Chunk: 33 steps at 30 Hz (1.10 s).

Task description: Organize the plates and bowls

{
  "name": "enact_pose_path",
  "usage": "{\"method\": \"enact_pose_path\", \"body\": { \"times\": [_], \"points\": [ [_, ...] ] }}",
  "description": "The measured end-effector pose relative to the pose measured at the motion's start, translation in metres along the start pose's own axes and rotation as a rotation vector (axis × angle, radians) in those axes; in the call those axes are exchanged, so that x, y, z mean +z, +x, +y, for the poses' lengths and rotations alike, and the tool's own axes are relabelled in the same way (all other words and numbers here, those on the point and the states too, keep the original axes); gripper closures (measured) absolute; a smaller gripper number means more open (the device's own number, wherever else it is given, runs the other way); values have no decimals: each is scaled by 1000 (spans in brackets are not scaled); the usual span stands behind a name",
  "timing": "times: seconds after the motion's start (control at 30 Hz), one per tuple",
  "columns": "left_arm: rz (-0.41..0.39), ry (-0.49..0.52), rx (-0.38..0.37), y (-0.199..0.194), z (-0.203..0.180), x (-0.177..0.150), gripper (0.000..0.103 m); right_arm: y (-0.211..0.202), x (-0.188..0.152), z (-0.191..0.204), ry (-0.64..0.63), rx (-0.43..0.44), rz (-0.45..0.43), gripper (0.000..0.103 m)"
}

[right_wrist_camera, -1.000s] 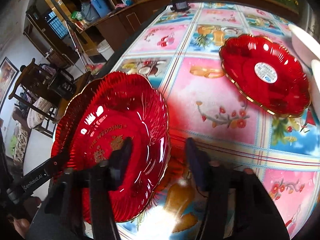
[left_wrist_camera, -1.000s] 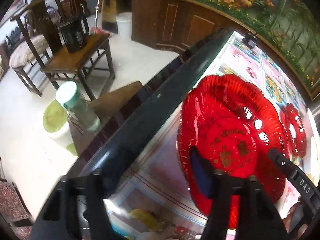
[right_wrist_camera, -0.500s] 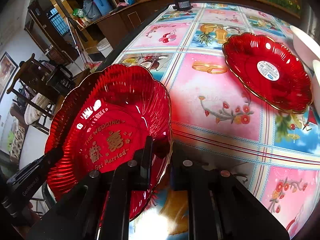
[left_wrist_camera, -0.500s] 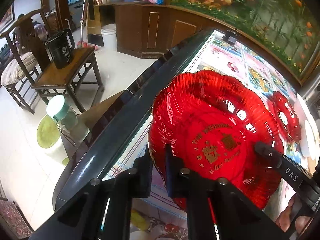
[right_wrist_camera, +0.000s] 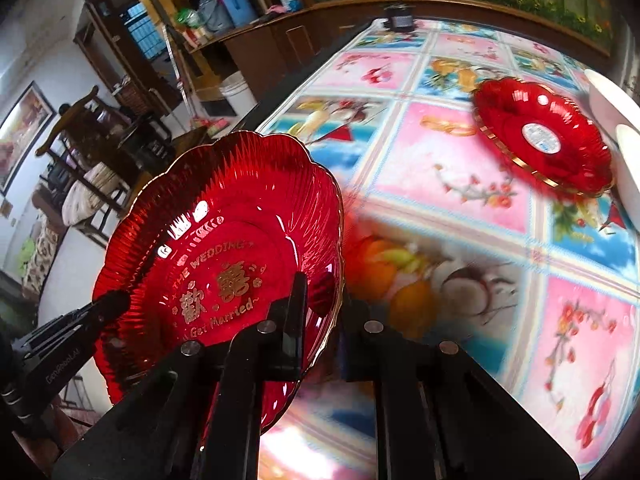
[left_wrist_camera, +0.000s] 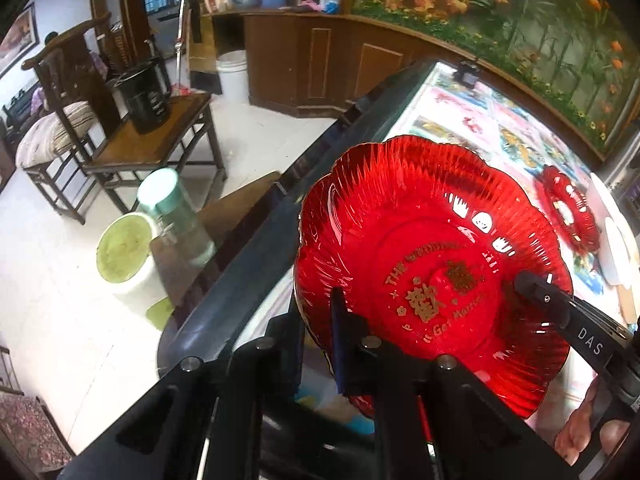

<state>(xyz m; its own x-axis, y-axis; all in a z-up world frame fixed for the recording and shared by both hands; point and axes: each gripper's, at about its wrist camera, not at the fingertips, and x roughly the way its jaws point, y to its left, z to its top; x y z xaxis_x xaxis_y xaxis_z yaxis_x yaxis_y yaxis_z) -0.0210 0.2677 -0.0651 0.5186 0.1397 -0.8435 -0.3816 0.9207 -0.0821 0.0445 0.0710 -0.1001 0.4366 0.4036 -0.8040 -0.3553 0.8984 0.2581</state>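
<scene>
A large red fluted plate (left_wrist_camera: 432, 280) with gold lettering is held at two sides, tilted, over the table's near left corner. My left gripper (left_wrist_camera: 318, 332) is shut on its left rim. My right gripper (right_wrist_camera: 322, 316) is shut on the opposite rim of the same plate (right_wrist_camera: 224, 264). Each gripper also appears in the other's view: the right gripper (left_wrist_camera: 524, 284) and the left gripper (right_wrist_camera: 112, 304). A smaller red plate (right_wrist_camera: 540, 136) with a white label lies flat at the far right of the table; it is also in the left wrist view (left_wrist_camera: 568, 212).
The table (right_wrist_camera: 440, 160) has a colourful fruit-and-flower cloth and a dark edge (left_wrist_camera: 248, 264). White bowls (right_wrist_camera: 608, 96) stand at the right border. Left of the table, below its edge, are a green-lidded bottle (left_wrist_camera: 176, 216), a white bucket (left_wrist_camera: 124, 252) and a wooden side table (left_wrist_camera: 160, 140).
Both grippers went from open around the plate's rim to shut on it. Since then they have shifted together with the plate, and the tablecloth now blurs beneath.
</scene>
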Motion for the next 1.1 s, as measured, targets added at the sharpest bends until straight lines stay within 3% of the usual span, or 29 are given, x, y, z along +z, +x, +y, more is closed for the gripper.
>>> {"method": "enact_pose_path", "body": {
  "times": [0.3, 0.4, 0.47, 0.53, 0.6, 0.7, 0.77, 0.83, 0.9, 1.0, 1.1],
  "points": [
    [5, 25, 37, 6, -4, -4, 86, 11, 1, -12, 37, 109, 62, 87],
    [-52, 21, 74, -12, 1, -14, 68, -10, -2, -20, 11, 164, 3, 80],
    [-87, 25, 106, -24, 3, -20, 46, -27, -5, -29, 9, 189, -48, 68],
    [-128, 25, 119, -40, 6, -26, 42, -46, -11, -43, 24, 238, -104, 54],
    [-170, 23, 159, -56, 12, -30, 41, -64, -17, -61, 38, 235, -160, 53],
    [-249, -3, 201, -81, 17, -33, 41, -84, -26, -87, 63, 155, -216, 53],
    [-307, -21, 158, -100, 12, -30, 33, -94, -30, -110, 99, 115, -250, 54],
    [-349, -19, 67, -113, -2, -25, 22, -102, -34, -137, 153, 101, -278, 54],
    [-377, 19, -19, -120, -26, -17, 21, -105, -35, -162, 214, 104, -287, 54],
    [-336, 89, -141, -113, -71, 2, 21, -108, -37, -189, 307, 147, -303, 54],
    [-220, 100, -297, -89, -117, 30, 21, -108, -37, -197, 333, 163, -322, 54]
  ]
}}
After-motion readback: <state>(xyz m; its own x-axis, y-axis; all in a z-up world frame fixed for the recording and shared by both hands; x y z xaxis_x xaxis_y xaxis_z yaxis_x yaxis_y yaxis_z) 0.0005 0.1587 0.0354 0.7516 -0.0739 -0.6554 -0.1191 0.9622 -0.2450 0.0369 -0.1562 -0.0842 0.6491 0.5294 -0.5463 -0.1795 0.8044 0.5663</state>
